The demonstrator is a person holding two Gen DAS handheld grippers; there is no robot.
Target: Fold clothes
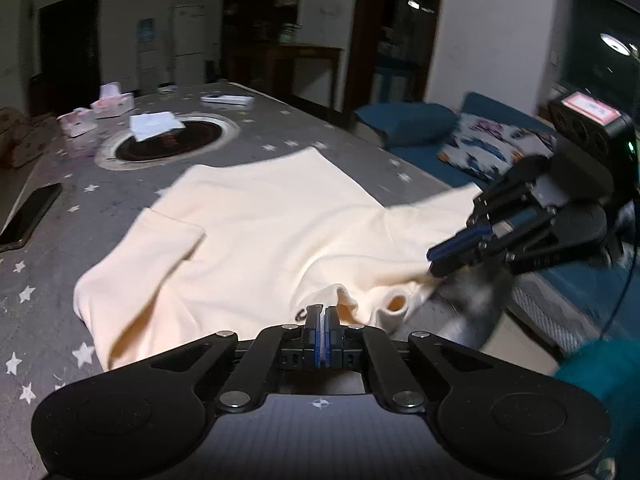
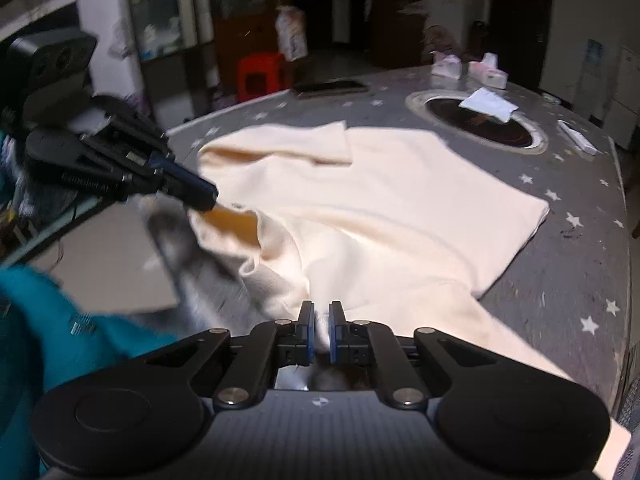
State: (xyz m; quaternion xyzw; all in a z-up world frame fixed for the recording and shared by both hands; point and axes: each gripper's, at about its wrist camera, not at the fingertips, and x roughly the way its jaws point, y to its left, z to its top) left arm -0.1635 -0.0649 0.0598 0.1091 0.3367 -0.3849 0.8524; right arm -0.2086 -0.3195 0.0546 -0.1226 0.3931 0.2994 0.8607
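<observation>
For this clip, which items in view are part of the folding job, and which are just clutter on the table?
In the job:
cream shirt
left gripper, shut on its near edge
right gripper, shut on shirt cloth

Lying about:
phone
tissue boxes
white paper over the round inset
starred tablecloth

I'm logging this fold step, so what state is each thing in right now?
cream shirt: spread on the table, one sleeve folded in, near edge bunched.
left gripper: jaws shut on the shirt's near edge.
right gripper: jaws shut on a pinch of shirt fabric.
phone: lying flat, screen dark.
tissue boxes: tissue sticking up.
</observation>
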